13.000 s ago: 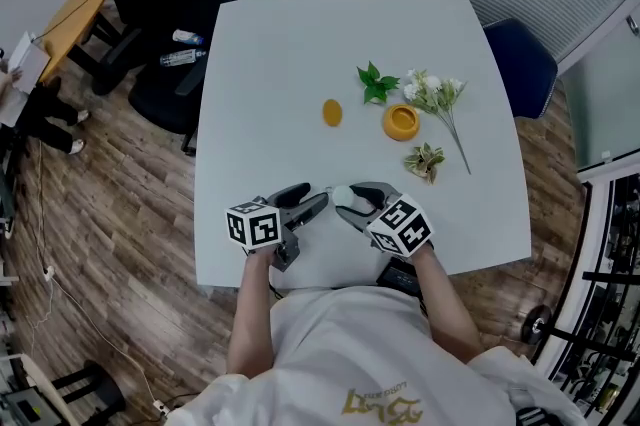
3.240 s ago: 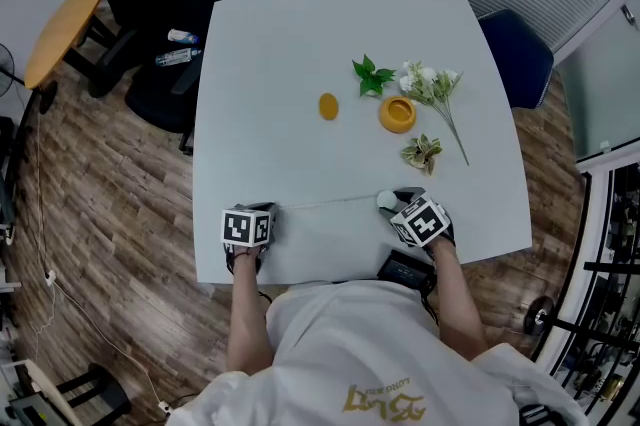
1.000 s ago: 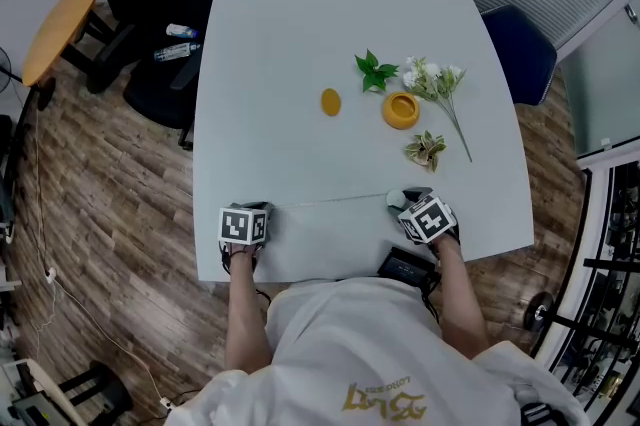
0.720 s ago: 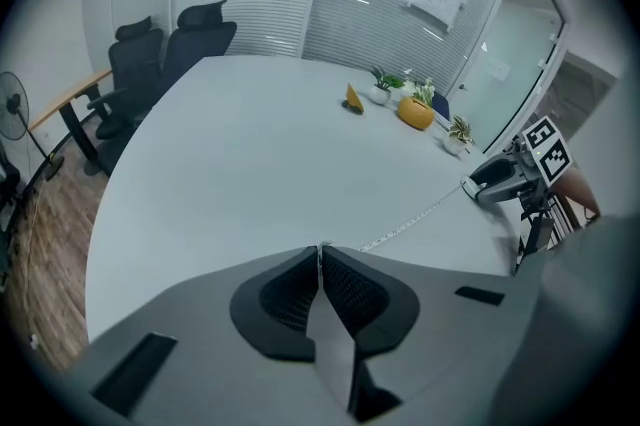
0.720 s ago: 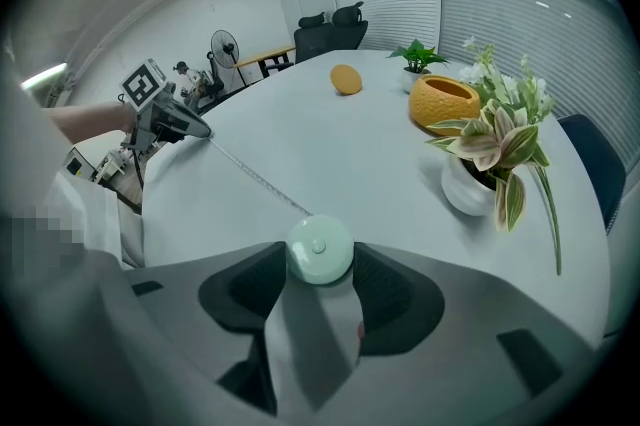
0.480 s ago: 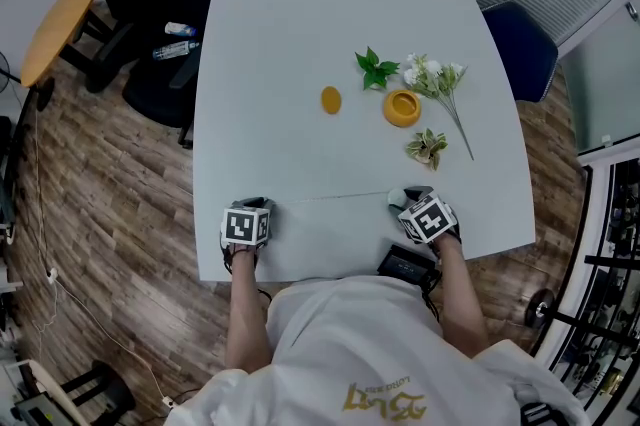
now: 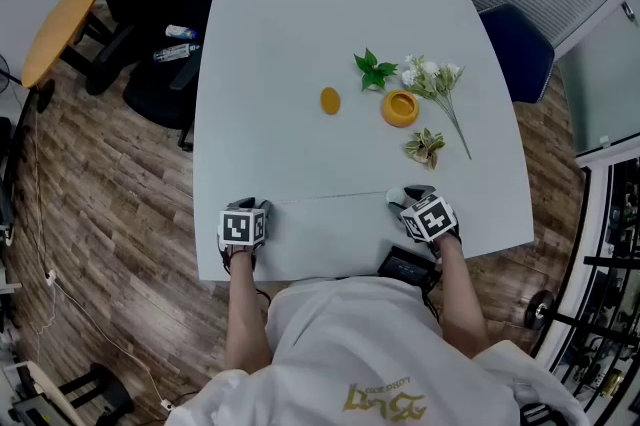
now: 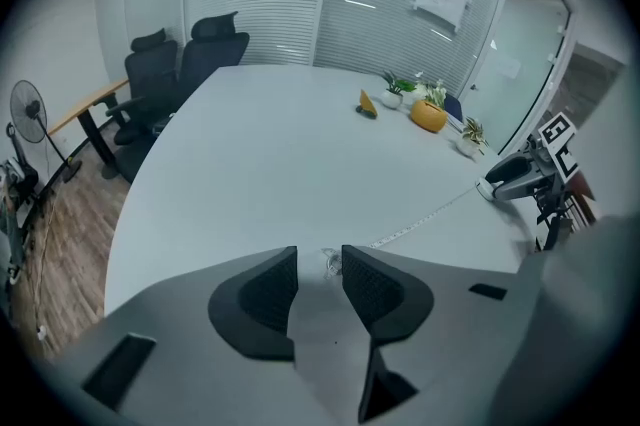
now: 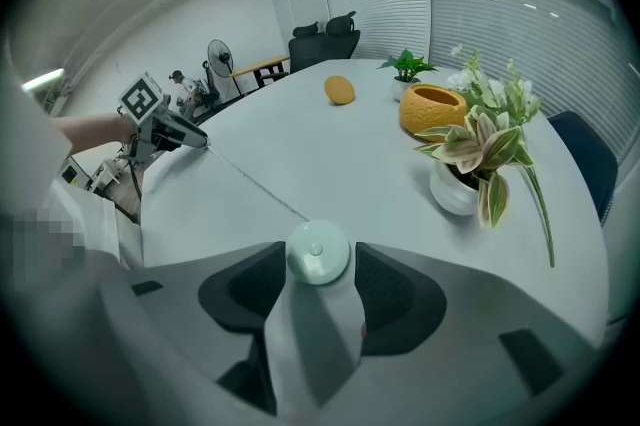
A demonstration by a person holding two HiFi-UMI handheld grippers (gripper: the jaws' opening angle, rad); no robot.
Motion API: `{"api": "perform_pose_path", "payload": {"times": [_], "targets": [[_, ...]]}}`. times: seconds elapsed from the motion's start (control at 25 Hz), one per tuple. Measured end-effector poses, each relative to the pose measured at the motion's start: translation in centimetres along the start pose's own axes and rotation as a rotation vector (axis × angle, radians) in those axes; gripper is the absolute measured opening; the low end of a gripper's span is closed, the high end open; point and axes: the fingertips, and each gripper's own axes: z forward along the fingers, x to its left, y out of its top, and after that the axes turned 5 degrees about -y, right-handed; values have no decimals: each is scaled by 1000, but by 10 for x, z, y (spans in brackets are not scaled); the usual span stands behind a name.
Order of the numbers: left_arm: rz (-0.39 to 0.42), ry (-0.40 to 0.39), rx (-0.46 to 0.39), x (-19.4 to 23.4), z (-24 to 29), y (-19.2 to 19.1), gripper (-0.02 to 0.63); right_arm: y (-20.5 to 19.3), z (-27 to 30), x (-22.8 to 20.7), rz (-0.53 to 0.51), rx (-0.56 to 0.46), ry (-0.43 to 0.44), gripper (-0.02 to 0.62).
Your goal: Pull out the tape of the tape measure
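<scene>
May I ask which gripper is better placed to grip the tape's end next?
Probably the left gripper: its jaws have just been opening, with the tape's end between them. The right gripper is shut on the case.

We see the small, round, pale tape measure (image 9: 318, 252) at near right, its thin tape (image 7: 325, 197) stretched straight out leftward.
</scene>
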Motion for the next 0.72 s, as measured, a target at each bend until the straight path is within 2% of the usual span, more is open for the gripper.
{"api": "perform_pose_path", "payload": {"times": [0.16, 0.32, 0.52, 0.72], "targets": [[1, 5, -29, -1, -10, 6, 141, 11, -12, -1, 39, -59, -17, 227], [6, 2, -98, -9, -21, 25, 140, 30, -24, 2, 75, -144, -25, 222], [45, -19, -221, -37, -40, 56, 121, 59, -46, 12, 71, -255, -29, 185], [117, -37, -363, -64, -64, 86, 66, 80, -70, 24, 66, -346, -16, 116]]}}
